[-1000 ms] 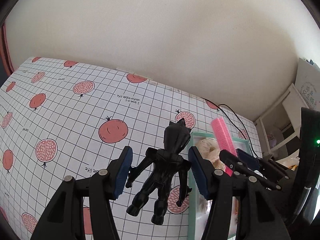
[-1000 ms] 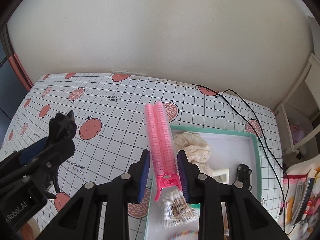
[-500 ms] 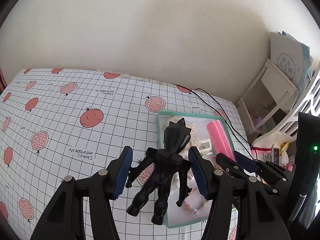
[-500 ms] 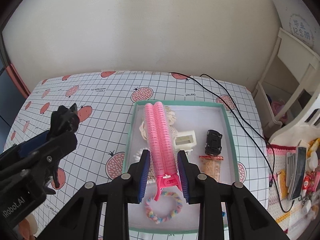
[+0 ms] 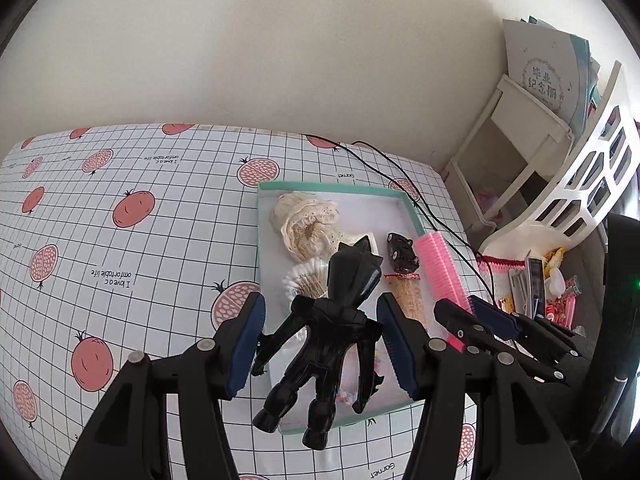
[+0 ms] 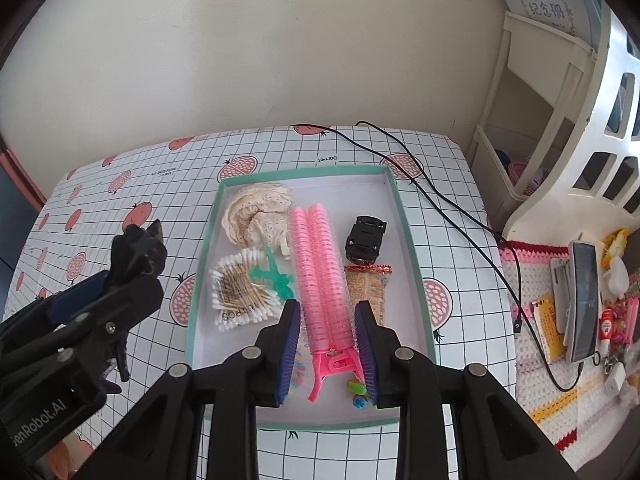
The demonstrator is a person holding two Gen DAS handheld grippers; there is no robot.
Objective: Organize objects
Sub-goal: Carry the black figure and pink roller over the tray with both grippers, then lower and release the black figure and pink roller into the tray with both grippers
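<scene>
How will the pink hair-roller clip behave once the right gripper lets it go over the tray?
The pink roller clip, likely light hollow plastic, should drop softly. Its twin ribbed cylinders probably resist rolling. It may land tilted on the cotton swabs or snack packet.

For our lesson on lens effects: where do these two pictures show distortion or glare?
Left wrist view: the tablecloth grid bows outward, corners vignette black, and the black figure carries glossy highlights. Right wrist view: the tray rim curves; no strong glare.

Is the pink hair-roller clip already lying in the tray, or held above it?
Held above it. The right gripper pinches the pink hair-roller clip near its handle, over the teal-rimmed tray; the left wrist view shows it raised.
</scene>
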